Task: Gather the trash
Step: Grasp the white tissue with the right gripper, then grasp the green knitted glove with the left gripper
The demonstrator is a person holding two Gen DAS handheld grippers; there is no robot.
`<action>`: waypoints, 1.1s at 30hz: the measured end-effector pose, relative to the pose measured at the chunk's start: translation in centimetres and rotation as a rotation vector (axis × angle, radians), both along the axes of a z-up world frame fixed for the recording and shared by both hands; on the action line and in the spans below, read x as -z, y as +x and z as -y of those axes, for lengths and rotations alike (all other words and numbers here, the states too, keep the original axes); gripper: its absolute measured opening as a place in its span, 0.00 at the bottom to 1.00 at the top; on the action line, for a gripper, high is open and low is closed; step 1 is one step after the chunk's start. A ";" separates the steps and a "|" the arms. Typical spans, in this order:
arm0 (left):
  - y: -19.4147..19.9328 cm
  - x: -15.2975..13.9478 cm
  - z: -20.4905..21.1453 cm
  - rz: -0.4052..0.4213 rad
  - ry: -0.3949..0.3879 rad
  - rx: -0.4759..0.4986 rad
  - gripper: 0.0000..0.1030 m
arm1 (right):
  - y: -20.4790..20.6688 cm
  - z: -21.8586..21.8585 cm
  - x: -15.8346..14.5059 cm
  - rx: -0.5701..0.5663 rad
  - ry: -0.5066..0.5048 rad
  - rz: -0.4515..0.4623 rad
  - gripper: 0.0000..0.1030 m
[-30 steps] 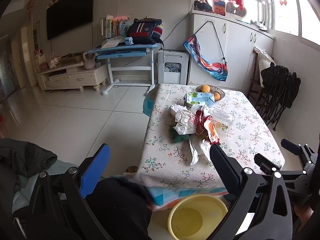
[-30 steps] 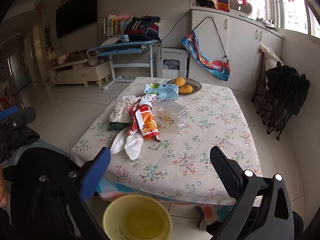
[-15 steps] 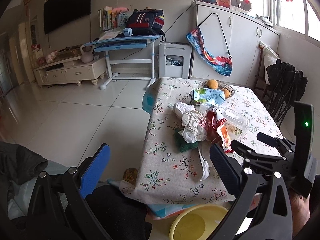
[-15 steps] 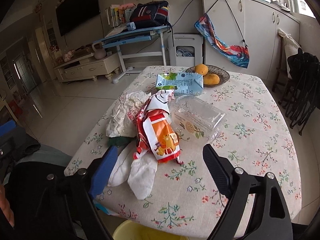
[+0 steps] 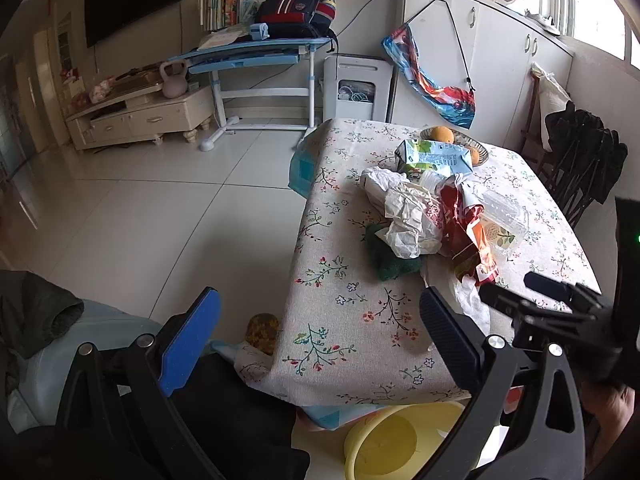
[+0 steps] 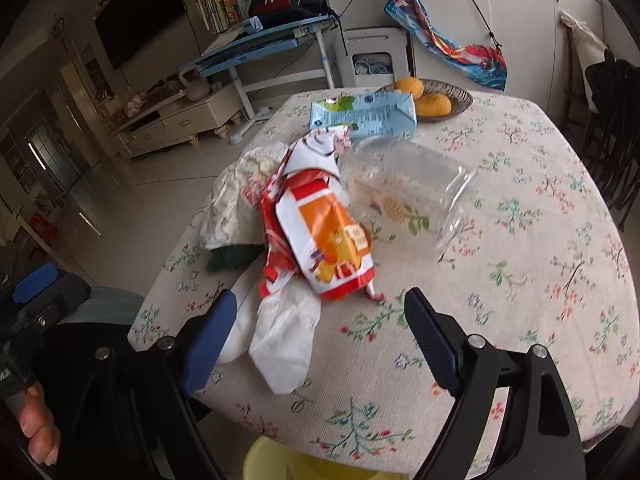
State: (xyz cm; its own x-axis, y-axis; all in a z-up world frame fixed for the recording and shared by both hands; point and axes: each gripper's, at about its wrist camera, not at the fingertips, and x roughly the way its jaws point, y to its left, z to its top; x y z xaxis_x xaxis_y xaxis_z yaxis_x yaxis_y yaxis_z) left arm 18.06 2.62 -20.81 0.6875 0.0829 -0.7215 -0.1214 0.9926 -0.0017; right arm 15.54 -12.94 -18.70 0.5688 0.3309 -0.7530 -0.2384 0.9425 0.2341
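On the flowered table [image 6: 520,280] lies a heap of trash: an orange-red snack bag [image 6: 320,236], white tissues [image 6: 284,332], a clear plastic box [image 6: 404,196], a blue-green carton [image 6: 364,114], crumpled white paper [image 5: 408,216] and a dark green rag [image 5: 384,256]. My right gripper [image 6: 320,296] hovers over the tissues and the bag's lower end. Its jaws are closing, and neither pad touches anything. My left gripper [image 5: 318,294] stands open and empty over the table's near left corner, short of the heap.
A yellow basin [image 5: 400,440] sits on the floor under the table's near edge. A bowl of oranges [image 6: 436,100] stands at the far end. Dark folded chairs [image 5: 580,160] line the right wall. Dark clothing [image 5: 36,312] lies at lower left.
Both grippers have come down and in toward the table, so the heap looks larger. The right gripper's fingers stand narrower than before. Nothing on the table has moved.
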 end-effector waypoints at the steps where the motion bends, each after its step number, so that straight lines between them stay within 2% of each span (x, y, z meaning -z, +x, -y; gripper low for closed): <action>1: 0.1 0.2 0.2 -0.005 -0.002 0.004 0.93 | -0.3 -0.5 0.5 -0.015 -0.005 -0.007 0.78; 4: 0.5 0.7 1.0 -0.015 0.022 0.031 0.93 | 0.5 -2.0 1.8 -0.041 -0.008 -0.030 0.71; 5: 0.8 0.9 1.3 -0.017 0.037 0.039 0.93 | 0.8 -2.3 2.1 -0.044 -0.007 -0.032 0.65; 6: 1.2 1.2 1.6 -0.027 0.051 0.043 0.93 | 1.1 -2.6 2.4 -0.053 -0.008 -0.035 0.50; 7: 1.7 1.4 1.7 -0.040 0.059 0.048 0.93 | 1.4 -2.7 2.8 -0.059 -0.009 -0.035 0.44; 8: 2.3 1.8 1.8 -0.054 0.063 0.057 0.93 | 1.5 -2.5 2.7 -0.060 -0.006 -0.022 0.30; 9: 3.0 2.2 2.0 -0.071 0.072 0.064 0.93 | 1.8 -2.1 2.9 -0.064 0.024 -0.043 0.12; 11: 4.6 3.4 2.6 -0.116 0.098 0.091 0.93 | 1.8 -0.9 2.6 -0.034 0.050 -0.039 0.11; 15: 7.7 5.3 4.1 -0.166 0.103 0.139 0.93 | 1.5 0.9 1.7 -0.007 0.066 -0.029 0.10; 19: 10.4 6.1 5.4 -0.166 0.094 0.159 0.93 | 1.4 1.8 1.5 0.004 0.090 -0.034 0.10; 21: 11.5 6.4 6.2 -0.154 0.120 0.166 0.89 | 1.2 2.0 1.6 0.005 0.100 -0.040 0.10; 25: 13.0 7.3 6.7 -0.176 0.106 0.216 0.57 | 1.2 2.4 1.8 0.007 0.121 -0.048 0.10; 26: 13.0 7.3 6.9 -0.177 0.107 0.232 0.55 | 1.2 2.5 1.8 0.008 0.126 -0.050 0.10; 28: 12.4 7.2 7.6 -0.167 0.158 0.265 0.55 | 1.0 2.7 1.7 0.007 0.134 -0.052 0.10; 30: 11.8 7.5 8.0 -0.186 0.169 0.302 0.44 | 1.0 2.8 1.7 0.005 0.140 -0.051 0.10; 33: 10.9 7.2 7.5 -0.220 0.125 0.328 0.30 | 0.7 3.2 1.5 0.002 0.148 -0.047 0.10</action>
